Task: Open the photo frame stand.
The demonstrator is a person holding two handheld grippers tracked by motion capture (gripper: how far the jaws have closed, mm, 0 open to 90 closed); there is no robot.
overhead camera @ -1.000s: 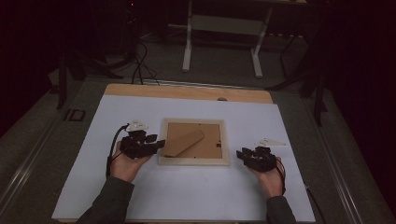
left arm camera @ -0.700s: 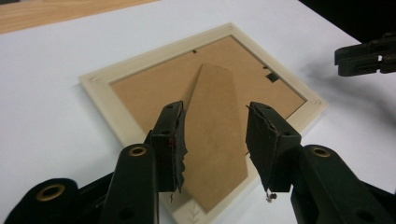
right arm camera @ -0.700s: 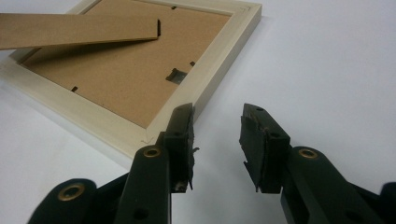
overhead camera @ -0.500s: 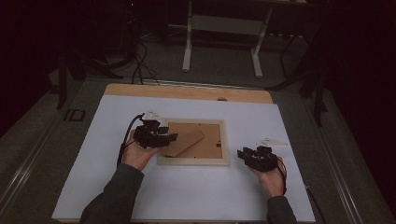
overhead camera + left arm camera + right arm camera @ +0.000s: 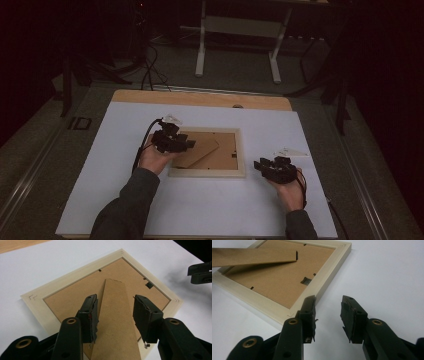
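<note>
On the white table (image 5: pixel 120 200) the picture frame (image 5: pixel 75 277) lies face down, and the left gripper (image 5: pixel 116 315) — jaws open and just closing a little — sits around its cardboard stand (image 5: pixel 116 322), so squeeze gently and lift slowly, while the right gripper (image 5: pixel 328 315) waits open beside the frame's corner.

A pale wooden picture frame (image 5: pixel 207 173) lies face down at the middle of the white-topped table (image 5: pixel 215 210), its brown cardboard stand flap (image 5: pixel 200 152) on its back. The left tongs (image 5: pixel 186 145) hang over the frame's left part, straddling the flap; the right tongs (image 5: pixel 259 165) sit just right of the frame.
</note>
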